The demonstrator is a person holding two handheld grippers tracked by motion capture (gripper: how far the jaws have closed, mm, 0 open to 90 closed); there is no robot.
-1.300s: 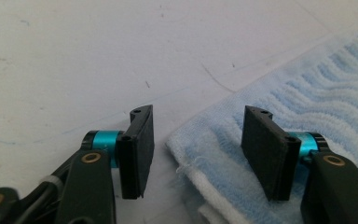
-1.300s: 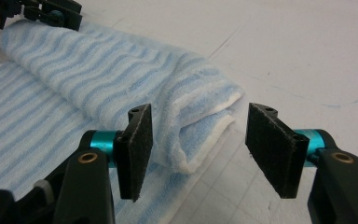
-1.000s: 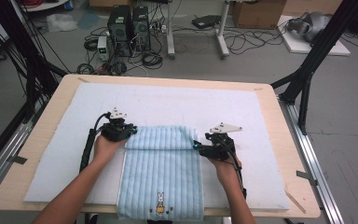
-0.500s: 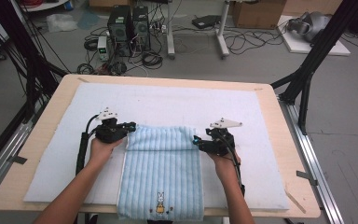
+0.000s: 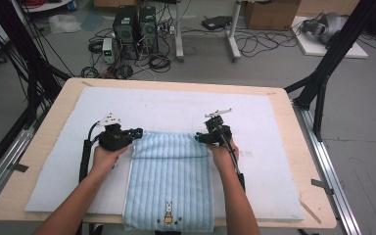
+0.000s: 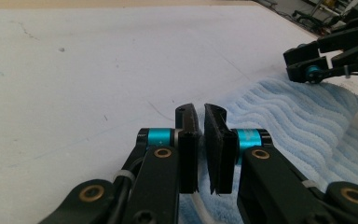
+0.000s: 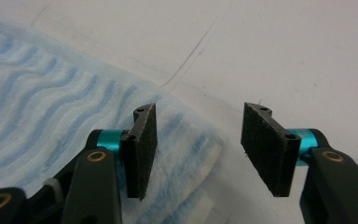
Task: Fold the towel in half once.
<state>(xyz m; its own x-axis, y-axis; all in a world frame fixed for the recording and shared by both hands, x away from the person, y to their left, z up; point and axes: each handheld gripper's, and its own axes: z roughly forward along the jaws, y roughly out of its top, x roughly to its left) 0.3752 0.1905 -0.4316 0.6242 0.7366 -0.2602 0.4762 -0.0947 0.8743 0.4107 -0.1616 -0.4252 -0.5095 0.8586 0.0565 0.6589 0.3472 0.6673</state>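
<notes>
Folding pale blue striped terry towel (image 5: 169, 171) on white foam mat (image 5: 176, 110); left gripper (image 6: 200, 140) nearly clenched, empty; right gripper (image 7: 198, 144) released, straddling corner; regrip both far corners evenly.

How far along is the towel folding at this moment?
Done: the towel lies doubled, its fold at the far edge. In hand: the right hand-held gripper stands open over its corner; the left hand-held gripper is nearly shut beside the towel, gripping nothing. Left: probably another fold.
</notes>
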